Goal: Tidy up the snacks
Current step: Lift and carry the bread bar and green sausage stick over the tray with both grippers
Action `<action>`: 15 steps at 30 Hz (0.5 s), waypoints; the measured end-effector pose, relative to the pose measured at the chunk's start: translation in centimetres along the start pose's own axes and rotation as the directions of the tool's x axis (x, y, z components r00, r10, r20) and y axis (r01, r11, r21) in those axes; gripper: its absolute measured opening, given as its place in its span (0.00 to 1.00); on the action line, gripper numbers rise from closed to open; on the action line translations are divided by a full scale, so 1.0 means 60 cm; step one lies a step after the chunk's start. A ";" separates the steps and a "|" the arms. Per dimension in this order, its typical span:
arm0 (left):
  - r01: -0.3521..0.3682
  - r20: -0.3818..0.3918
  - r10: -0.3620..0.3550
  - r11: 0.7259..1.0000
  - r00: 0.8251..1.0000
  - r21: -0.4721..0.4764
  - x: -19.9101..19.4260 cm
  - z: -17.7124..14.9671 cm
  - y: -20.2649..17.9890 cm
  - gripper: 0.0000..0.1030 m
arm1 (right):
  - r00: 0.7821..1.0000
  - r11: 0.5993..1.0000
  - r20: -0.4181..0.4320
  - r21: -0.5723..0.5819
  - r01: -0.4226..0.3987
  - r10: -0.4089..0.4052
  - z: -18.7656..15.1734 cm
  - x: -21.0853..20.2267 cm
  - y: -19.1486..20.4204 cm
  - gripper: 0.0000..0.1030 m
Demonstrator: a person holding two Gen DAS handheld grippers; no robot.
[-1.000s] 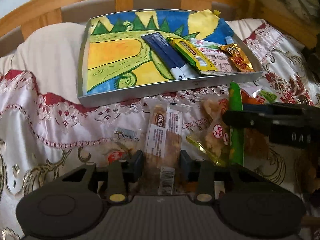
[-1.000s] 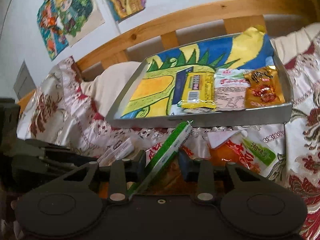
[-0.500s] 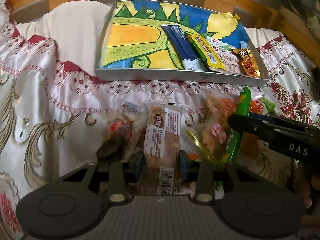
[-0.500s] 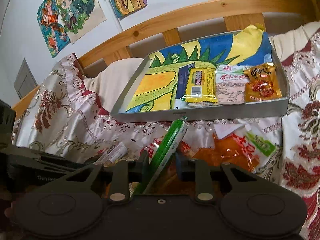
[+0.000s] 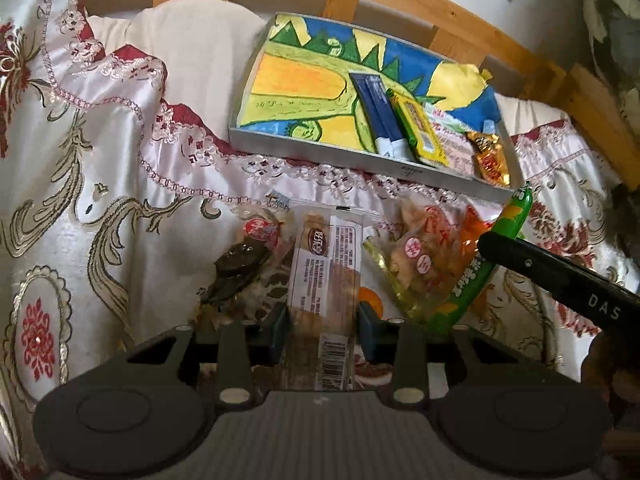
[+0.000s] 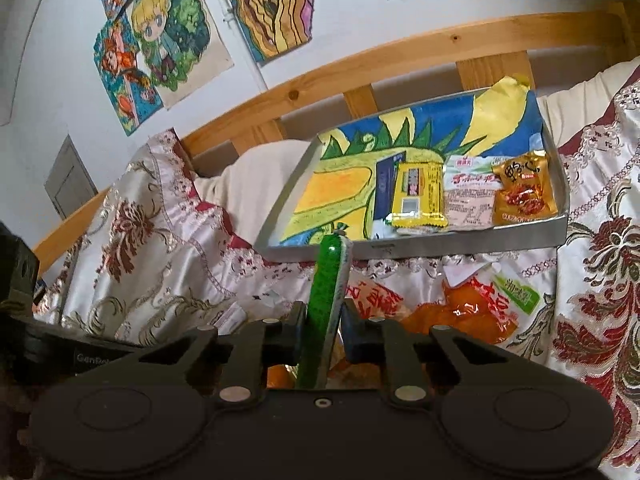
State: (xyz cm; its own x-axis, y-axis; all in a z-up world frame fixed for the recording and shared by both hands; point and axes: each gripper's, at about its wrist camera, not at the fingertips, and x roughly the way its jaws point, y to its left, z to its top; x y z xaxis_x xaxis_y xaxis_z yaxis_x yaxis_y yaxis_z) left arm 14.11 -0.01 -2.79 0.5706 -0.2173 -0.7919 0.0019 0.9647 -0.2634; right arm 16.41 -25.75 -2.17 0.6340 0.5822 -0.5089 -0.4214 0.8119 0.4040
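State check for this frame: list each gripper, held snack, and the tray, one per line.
Left gripper: shut on the clear-wrapped brown biscuit packet.
Right gripper: shut on the green sausage stick, which points up toward the tray.
Grey metal tray with dinosaur drawing: holds four packets at its right end.
Orange snack bag: lying loose on the cloth.

Left half of the tray is wide open, right half is packed

The tray has bare painted floor at the frame's upper centre; the blue packet, yellow packet and orange packet crowd its right end. Loose snack bags clutter the bedspread below its near wall.
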 end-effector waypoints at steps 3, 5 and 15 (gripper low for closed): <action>-0.001 0.017 0.000 1.000 1.000 0.011 -0.013 0.006 -0.008 0.38 | 1.000 1.000 0.025 0.017 -0.001 0.000 0.008 -0.010 -0.003 0.18; -0.012 0.030 0.011 1.000 0.999 0.022 -0.017 0.014 -0.019 0.38 | 0.999 1.000 0.046 0.027 0.003 -0.004 0.014 -0.017 -0.006 0.18; -0.115 0.159 0.117 0.993 0.980 -0.024 0.000 0.108 -0.080 0.38 | 0.986 0.997 0.163 0.067 0.030 -0.040 0.069 -0.037 -0.053 0.18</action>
State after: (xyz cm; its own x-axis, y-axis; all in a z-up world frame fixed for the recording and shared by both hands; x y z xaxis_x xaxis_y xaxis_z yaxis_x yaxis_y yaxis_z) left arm 19.42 -3.70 2.02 0.6904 -0.0765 -0.7193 -0.0836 0.9793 -0.1843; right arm 19.07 -29.79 0.82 0.7477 0.5346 -0.3939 -0.3584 0.8242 0.4385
